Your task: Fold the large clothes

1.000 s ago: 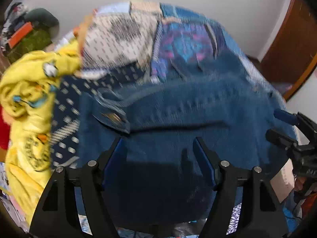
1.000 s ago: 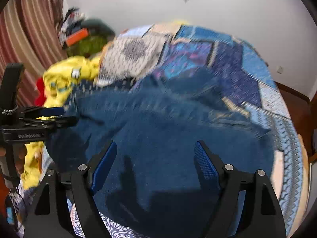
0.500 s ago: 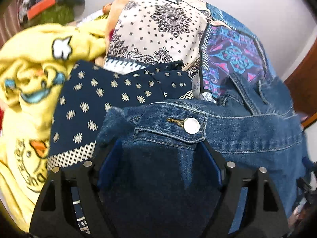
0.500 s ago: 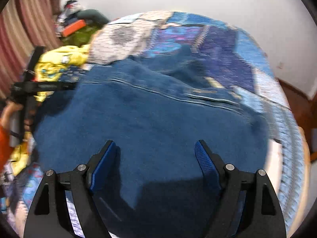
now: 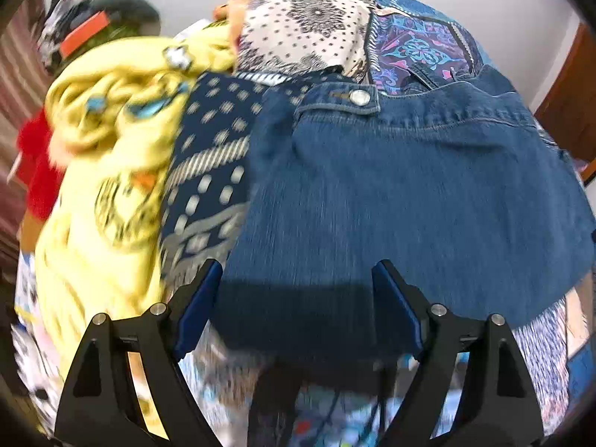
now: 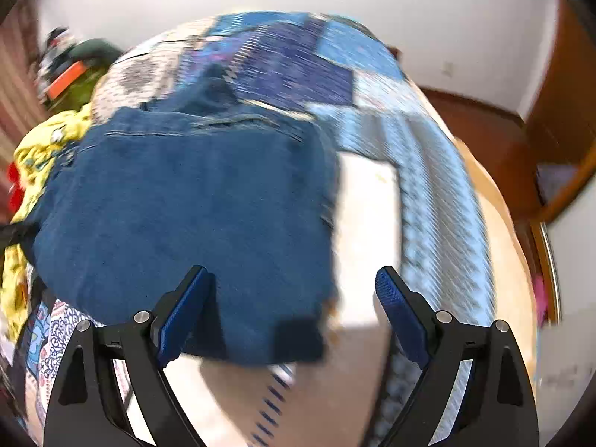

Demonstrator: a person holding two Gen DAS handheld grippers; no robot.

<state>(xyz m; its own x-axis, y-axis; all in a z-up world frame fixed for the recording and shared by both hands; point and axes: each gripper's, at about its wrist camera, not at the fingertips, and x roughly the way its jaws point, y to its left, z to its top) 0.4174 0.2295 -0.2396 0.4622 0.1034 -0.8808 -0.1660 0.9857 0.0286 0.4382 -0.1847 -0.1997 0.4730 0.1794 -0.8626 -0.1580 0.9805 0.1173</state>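
Note:
Folded blue jeans (image 5: 409,186) lie on the patchwork bedspread (image 5: 417,44), waistband and metal button (image 5: 360,97) at the far side. My left gripper (image 5: 298,266) hovers over their near edge. Its jaws are opening and stand wide, with denim below them and the pads pressing on nothing. In the right wrist view the jeans (image 6: 178,205) fill the left half. My right gripper (image 6: 292,272) is above their near right corner. Its jaws are opening too, and its blue pads (image 6: 395,298) are clear of the cloth.
A crumpled yellow garment (image 5: 111,119) and a navy dotted cloth (image 5: 212,149) lie left of the jeans, beside a red cloth (image 5: 37,171). More clutter (image 5: 82,33) is piled at the far left. The bedspread (image 6: 428,171) drops off right toward brown wooden furniture (image 6: 558,93).
The left view has pulled back from the waistband button to the jeans' near edge. The right view has swung right, so the jeans now sit left of it. Both pairs of jaws stand wider.

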